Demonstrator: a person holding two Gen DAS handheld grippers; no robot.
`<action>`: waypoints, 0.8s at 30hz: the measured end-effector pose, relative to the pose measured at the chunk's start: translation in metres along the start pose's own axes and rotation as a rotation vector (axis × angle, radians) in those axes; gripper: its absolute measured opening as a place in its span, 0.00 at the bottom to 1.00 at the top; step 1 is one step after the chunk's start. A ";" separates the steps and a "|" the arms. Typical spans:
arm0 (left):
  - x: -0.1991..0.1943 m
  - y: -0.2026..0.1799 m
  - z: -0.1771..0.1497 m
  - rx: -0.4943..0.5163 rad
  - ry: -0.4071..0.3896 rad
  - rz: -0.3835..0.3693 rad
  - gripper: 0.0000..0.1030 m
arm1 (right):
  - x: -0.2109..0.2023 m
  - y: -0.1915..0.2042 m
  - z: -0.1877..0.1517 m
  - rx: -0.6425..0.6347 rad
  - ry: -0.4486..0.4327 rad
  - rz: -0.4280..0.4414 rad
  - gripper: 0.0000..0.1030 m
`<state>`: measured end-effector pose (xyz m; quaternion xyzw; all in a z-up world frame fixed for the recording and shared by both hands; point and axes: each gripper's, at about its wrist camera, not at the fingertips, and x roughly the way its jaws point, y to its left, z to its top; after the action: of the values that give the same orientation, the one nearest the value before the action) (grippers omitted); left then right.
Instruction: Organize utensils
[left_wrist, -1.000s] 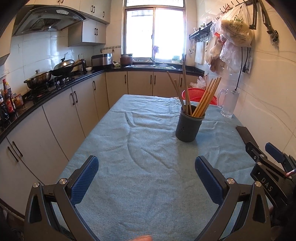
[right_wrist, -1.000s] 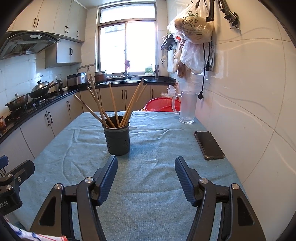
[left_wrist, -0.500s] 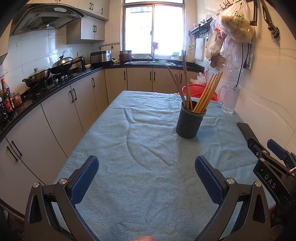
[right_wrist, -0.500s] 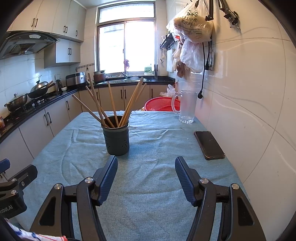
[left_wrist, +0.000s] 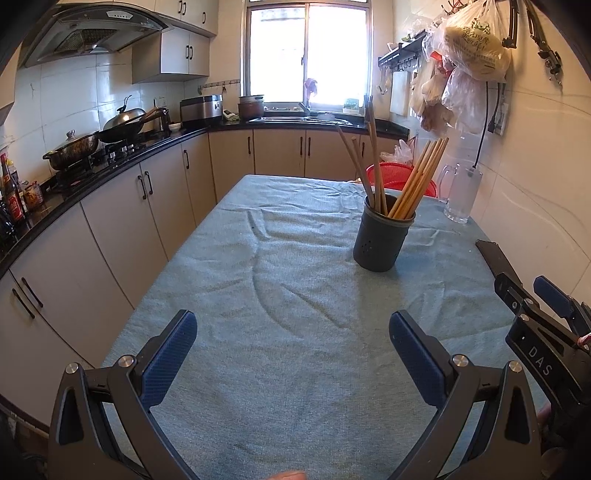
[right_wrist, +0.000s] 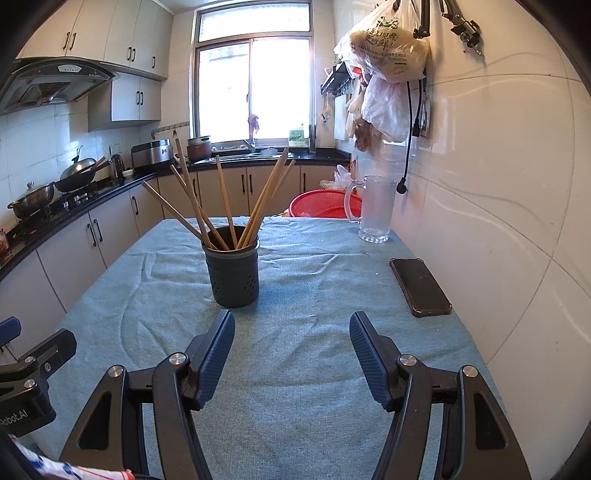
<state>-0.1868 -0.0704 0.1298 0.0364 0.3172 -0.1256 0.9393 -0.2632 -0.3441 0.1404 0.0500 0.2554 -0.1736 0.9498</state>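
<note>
Two open hand-held grippers (right_wrist: 291, 325) (left_wrist: 291, 332) near chopsticks (right_wrist: 225, 206) in dark holder (right_wrist: 234, 275).

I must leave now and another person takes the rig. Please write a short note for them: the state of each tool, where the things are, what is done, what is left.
Left tool: open, empty, above the blue cloth.
Right tool: open, empty, just short of the holder.
Chopsticks stand in the dark holder, mid-table, splayed in several directions.
Phone and glass jug are along the wall side.
Done: no loose utensils seen on the cloth.
Left: perhaps tidy the chopsticks.
</note>
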 end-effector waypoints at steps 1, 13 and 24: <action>-0.001 0.000 0.000 -0.001 0.000 -0.001 1.00 | 0.000 0.000 0.000 0.000 0.001 0.000 0.67; 0.008 0.003 -0.005 -0.008 0.015 0.007 1.00 | 0.003 0.000 -0.001 0.002 0.006 0.001 0.67; 0.010 0.008 -0.005 -0.014 0.006 0.024 1.00 | 0.008 0.000 0.000 -0.005 0.006 0.009 0.67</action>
<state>-0.1800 -0.0641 0.1193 0.0341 0.3203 -0.1120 0.9401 -0.2568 -0.3464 0.1361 0.0491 0.2586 -0.1684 0.9499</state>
